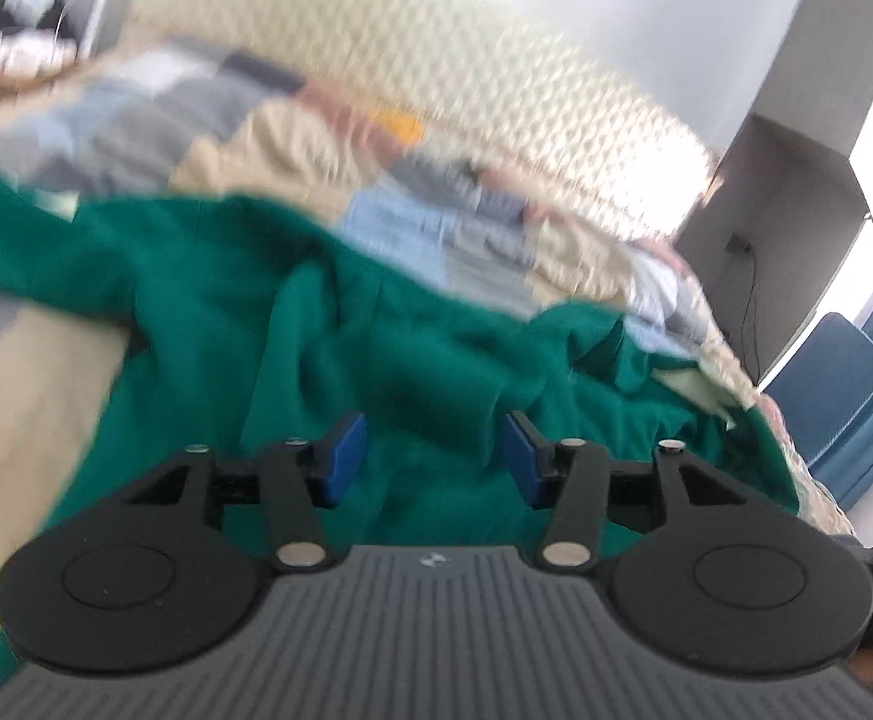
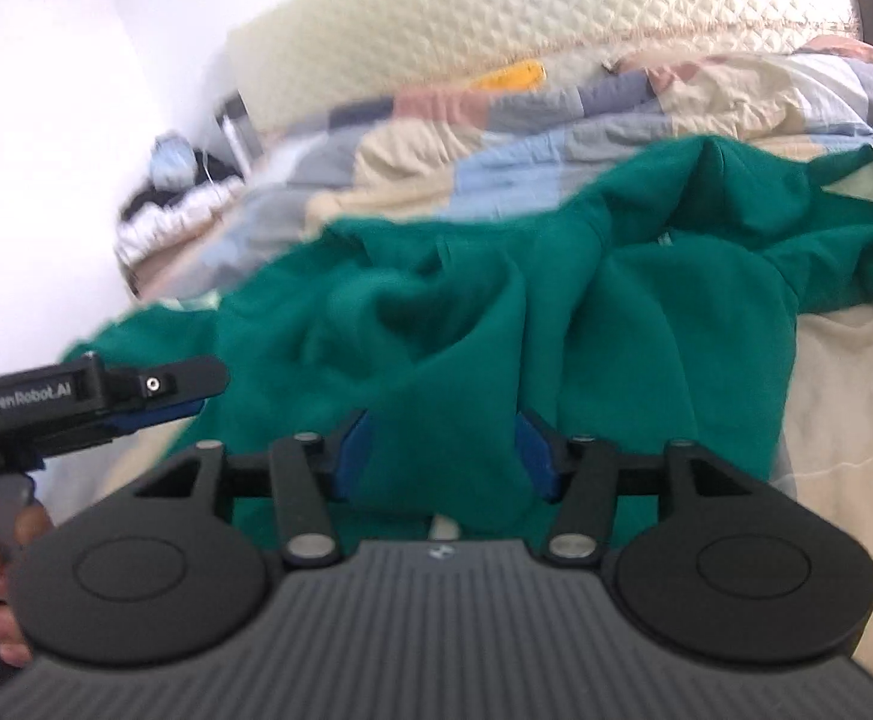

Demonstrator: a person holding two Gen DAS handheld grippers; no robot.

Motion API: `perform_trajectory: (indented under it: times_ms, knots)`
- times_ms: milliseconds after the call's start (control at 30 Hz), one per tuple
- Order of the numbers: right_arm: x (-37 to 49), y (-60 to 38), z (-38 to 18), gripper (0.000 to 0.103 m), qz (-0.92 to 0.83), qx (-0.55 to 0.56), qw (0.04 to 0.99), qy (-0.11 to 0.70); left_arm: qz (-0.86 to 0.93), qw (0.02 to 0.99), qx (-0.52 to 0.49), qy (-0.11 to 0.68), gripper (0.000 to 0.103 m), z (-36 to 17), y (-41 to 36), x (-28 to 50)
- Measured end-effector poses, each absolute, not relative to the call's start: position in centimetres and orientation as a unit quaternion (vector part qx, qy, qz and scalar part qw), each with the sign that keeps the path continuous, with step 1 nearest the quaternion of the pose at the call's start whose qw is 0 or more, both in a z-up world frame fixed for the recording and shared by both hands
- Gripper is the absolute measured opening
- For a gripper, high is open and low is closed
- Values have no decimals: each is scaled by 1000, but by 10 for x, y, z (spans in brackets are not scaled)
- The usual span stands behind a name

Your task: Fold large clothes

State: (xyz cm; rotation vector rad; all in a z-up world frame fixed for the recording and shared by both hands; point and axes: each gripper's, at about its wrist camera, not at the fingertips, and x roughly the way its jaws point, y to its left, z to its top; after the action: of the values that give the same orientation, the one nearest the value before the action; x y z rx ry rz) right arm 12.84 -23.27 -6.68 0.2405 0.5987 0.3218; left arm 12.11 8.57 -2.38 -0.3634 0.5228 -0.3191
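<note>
Bed (image 2: 844, 396) with cream sheet, crumpled green sweatshirt (image 2: 496, 324) sprawled across its middle, patchwork quilt (image 2: 556, 120) bunched toward twelve o'clock, cream quilted headboard (image 2: 496, 6) behind, yellow item (image 2: 511, 75) beside it

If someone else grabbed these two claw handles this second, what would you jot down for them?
Left claw: open, empty, hovering over the crumpled green fleece garment.
Right claw: blue pads either side of a bunched fold of that garment; whether it is actually pinched is unclear.
The garment lies rumpled on the patchwork quilt of the bed.
Done: no fold visible yet.
Left: spread it flat, then fold it.
</note>
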Motion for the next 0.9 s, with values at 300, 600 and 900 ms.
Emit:
perform_trajectory:
  times_ms: [300,600,900]
  knots:
    - [166,-217,-80,56,155,113,942,276,-142,945,-138,261,61,-41,68,163]
    - [208,-213,-115,32,140,85,939,302,-112,930,-107,332,61,-94,57,211]
    - [218,-205,-139,29,148,67,923,350,-96,927,-63,358,61,-120,45,223]
